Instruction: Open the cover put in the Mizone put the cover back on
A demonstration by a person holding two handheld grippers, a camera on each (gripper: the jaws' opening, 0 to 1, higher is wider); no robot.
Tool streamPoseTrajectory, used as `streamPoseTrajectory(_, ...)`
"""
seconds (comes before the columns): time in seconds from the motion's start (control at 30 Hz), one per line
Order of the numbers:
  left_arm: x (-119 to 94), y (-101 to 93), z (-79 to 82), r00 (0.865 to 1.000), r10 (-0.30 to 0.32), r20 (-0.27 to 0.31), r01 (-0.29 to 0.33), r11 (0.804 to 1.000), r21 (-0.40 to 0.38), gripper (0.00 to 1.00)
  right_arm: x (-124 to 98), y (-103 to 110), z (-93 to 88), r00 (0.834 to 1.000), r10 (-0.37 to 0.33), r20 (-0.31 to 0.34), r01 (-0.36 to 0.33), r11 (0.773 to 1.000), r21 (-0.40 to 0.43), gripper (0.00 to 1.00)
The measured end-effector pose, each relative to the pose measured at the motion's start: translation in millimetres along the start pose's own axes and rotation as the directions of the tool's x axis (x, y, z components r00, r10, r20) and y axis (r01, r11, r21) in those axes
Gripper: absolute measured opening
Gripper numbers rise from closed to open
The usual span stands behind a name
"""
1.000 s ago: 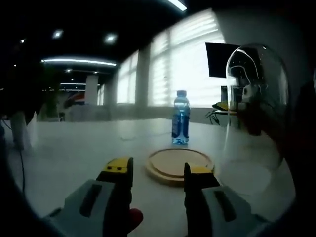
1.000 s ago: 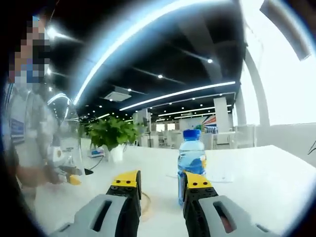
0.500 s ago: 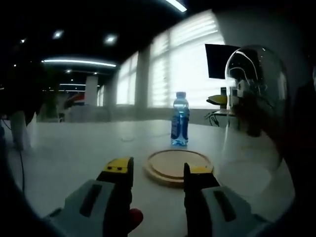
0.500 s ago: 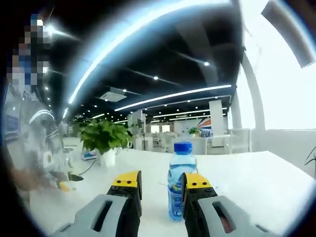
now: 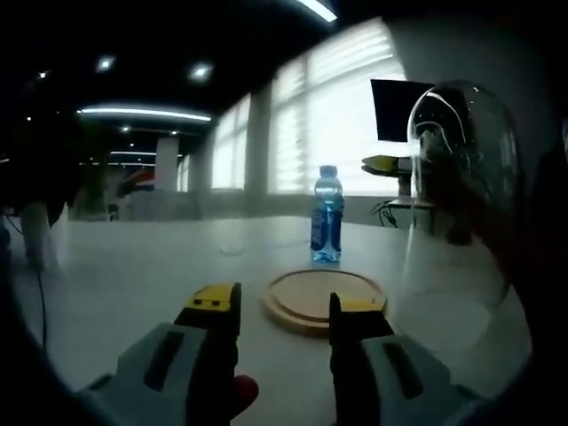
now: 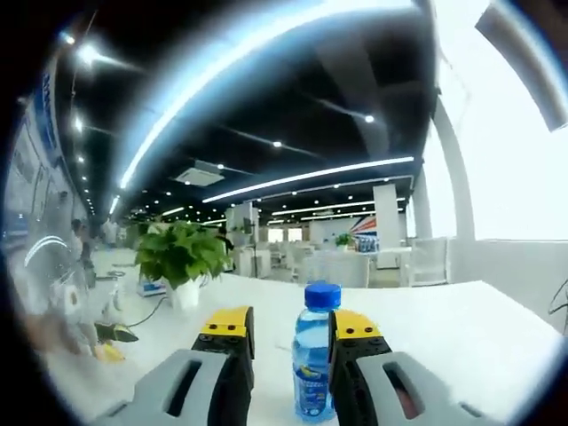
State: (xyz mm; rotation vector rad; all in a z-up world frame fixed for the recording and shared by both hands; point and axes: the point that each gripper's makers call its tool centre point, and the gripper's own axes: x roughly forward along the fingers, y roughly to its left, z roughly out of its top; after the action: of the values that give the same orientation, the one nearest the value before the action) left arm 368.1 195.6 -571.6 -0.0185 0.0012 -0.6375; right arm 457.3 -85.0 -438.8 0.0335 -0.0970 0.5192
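The right gripper [image 6: 287, 342] has its jaws spread, rising from the bottom centre of the right gripper view, and the Mizone bottle [image 6: 314, 351] stands upright in the gap between them, apparently a little beyond the tips, with no jaw visibly touching it. The left gripper [image 5: 282, 311] is also spread and holds nothing; just past its tips, at lower centre of the left gripper view, lies the round wooden base [image 5: 325, 299], with the bottle behind it at centre frame. The glass dome cover [image 5: 461, 195] is off the base and fills the right side of that view. The bottle looks full, so fairly heavy, with a thin, slippery plastic wall that dents; a grip around the labelled mid-body seems best. The dome is fragile and slick.
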Motion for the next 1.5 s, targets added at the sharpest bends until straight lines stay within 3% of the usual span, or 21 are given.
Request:
streamPoseTrajectory(0.5,0.7,-2.1,-3.6,1.0,-0.003,-0.017,0.003,1.0,0.002,0.32,26.3,-12.9,3.4,1.0,-0.019,-0.009,0.019,0.999,0.039,0.29)
streamPoseTrajectory(0.9,-0.5,-0.4,0.4,1.0,0.001,-0.009,-0.001,1.0,0.009,0.32,48.1,-22.8,4.2,0.999,-0.051,-0.015,0.051,0.999,0.001,0.3)
streamPoseTrajectory(1.23,2.0,2.0,-8.0,0.999,0.008,-0.033,-0.008,1.0,0.011,0.32,76.0,-31.5,-3.7,0.996,-0.066,-0.055,0.065,0.998,-0.019,0.31)
streamPoseTrajectory(1.5,3.7,1.0,-14.4,0.998,0.005,-0.055,-0.004,1.0,0.009,0.32,55.3,-32.6,-10.0,0.994,-0.082,-0.067,0.082,0.997,-0.001,0.31)
